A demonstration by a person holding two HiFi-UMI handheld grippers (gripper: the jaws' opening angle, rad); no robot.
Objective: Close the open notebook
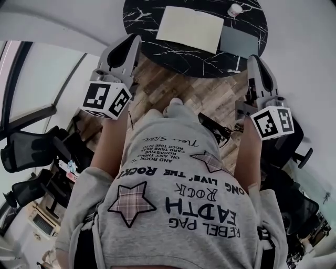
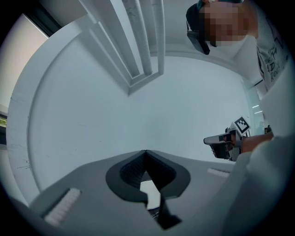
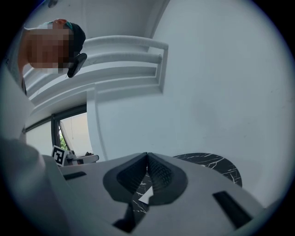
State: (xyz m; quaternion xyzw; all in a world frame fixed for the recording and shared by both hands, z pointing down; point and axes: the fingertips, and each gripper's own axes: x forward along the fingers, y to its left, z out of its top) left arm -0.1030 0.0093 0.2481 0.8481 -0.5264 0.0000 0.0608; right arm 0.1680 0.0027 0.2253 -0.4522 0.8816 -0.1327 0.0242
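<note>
The open notebook (image 1: 190, 29) lies on a round black marble table (image 1: 152, 13) ahead of me, with a cream page up and a grey part (image 1: 239, 41) to its right. Both grippers are held level in the air short of the table. In the head view my left gripper (image 1: 127, 44) is at the left and my right gripper (image 1: 257, 62) at the right. The left gripper view has its jaws (image 2: 146, 152) shut with nothing between them. The right gripper view shows those jaws (image 3: 147, 155) shut and empty too, with the table (image 3: 212, 165) just beyond.
A small white object (image 1: 234, 9) sits on the table's far right. Wooden floor (image 1: 173, 86) lies between me and the table. Black office chairs (image 1: 26, 149) and desks stand at the left, more chairs (image 1: 294, 152) at the right. A white wall with ribbed panels (image 2: 138, 41) faces both grippers.
</note>
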